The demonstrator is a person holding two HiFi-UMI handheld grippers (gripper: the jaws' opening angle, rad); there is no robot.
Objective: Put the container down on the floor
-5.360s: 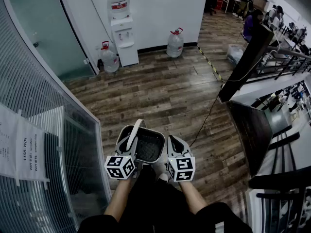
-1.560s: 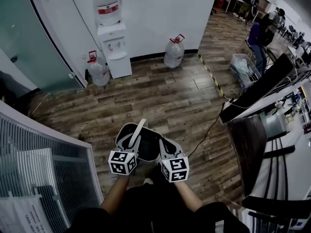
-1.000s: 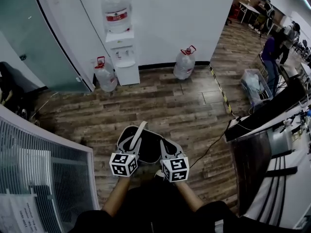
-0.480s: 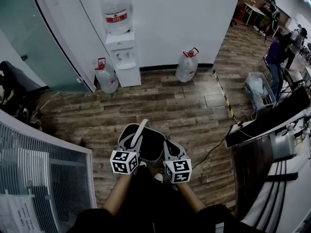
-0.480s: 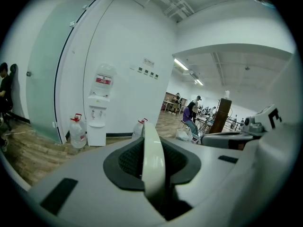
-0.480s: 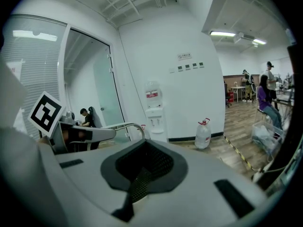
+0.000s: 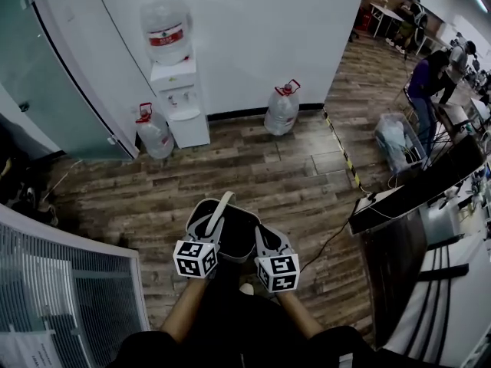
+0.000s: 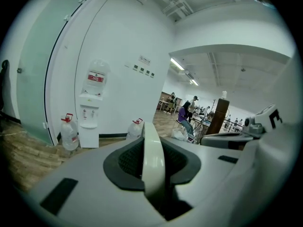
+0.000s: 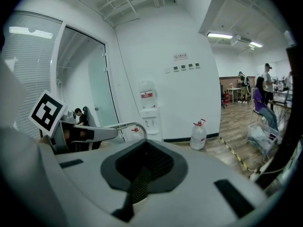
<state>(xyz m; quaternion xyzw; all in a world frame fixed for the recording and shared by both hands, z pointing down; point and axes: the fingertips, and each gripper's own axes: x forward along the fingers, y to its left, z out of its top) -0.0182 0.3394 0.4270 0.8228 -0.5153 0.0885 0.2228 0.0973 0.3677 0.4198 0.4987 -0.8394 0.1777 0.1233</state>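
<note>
The container (image 7: pixel 230 236) hangs about waist-high over the wooden floor (image 7: pixel 261 167). The left gripper (image 7: pixel 209 222) is clamped on its pale handle (image 8: pixel 153 160), and the right gripper (image 7: pixel 259 240) pinches the mesh wall (image 9: pixel 140 183). I'd lower both together, level, and release only once the base sits flat. Its mouth faces up, and the longer side seems to run across, gripper to gripper.

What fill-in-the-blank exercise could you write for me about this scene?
1. The left gripper has its jaws shut on the white ____ of the container.
2. The water dispenser stands against a white ____.
3. ____ water bottles stand on the floor beside it.

Missing words: handle; wall; two.
</note>
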